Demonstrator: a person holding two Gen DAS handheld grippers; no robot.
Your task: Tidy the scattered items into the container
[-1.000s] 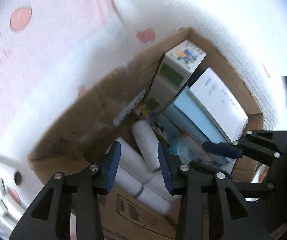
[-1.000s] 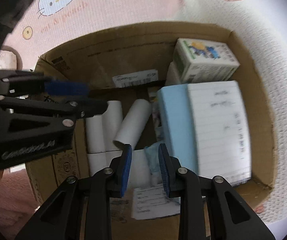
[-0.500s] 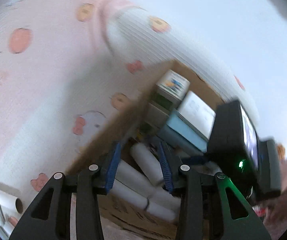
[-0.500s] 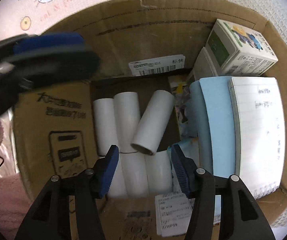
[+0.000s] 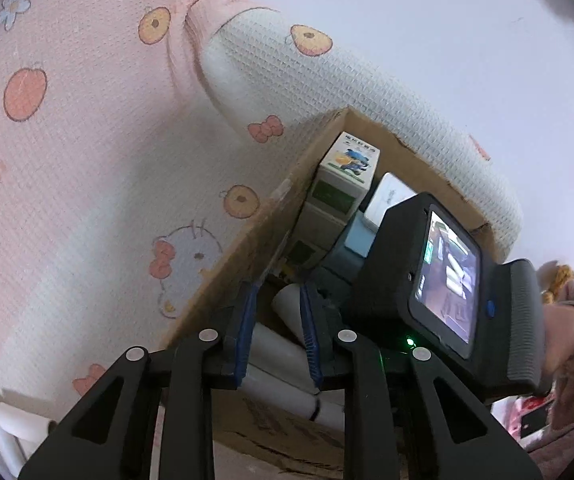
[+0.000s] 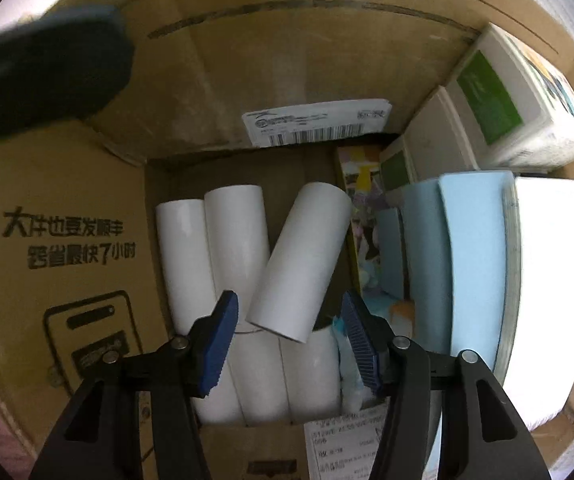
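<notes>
The right tool (image 6: pixel 289 338) points straight down into the cardboard box (image 6: pixel 67 240), pads apart around nothing. Beneath it a white tube (image 6: pixel 299 260) lies tilted, its open end toward the tool. The left tool (image 5: pixel 277 338), empty, is closing above the box rim.

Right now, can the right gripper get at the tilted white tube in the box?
Probably yes: the right gripper is open, straight above the tilted tube, its near end between the fingers, nothing covering it.
</notes>
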